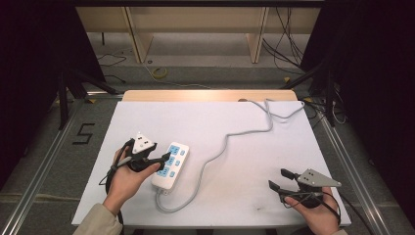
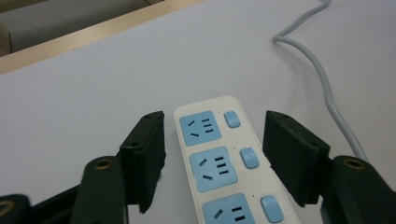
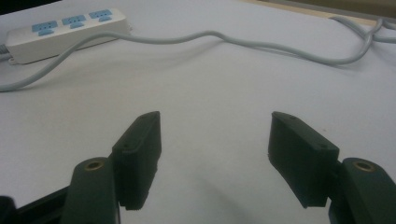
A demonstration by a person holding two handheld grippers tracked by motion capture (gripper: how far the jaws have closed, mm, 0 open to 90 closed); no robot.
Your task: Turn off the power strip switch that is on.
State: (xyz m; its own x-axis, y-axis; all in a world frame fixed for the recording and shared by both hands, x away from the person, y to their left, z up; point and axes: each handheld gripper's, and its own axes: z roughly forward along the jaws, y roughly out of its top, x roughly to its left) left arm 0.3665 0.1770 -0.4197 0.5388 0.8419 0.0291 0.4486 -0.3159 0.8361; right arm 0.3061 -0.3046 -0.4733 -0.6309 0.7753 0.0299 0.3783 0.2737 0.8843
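While the left gripper (image 2: 212, 154) stands wide open astride the power strip (image 2: 224, 161), a jaw just beside each long edge and nothing yet held, the step in hand looks like a grasp across the strip's width. To do it well, I would centre the jaws, keep them level and low on the white casing, clear of the blue rocker switches (image 2: 249, 157), then close evenly. Its grey cable (image 1: 215, 154) loops away across the white table (image 1: 244, 191). Well apart, the right gripper (image 1: 283, 178) hovers agape, empty.
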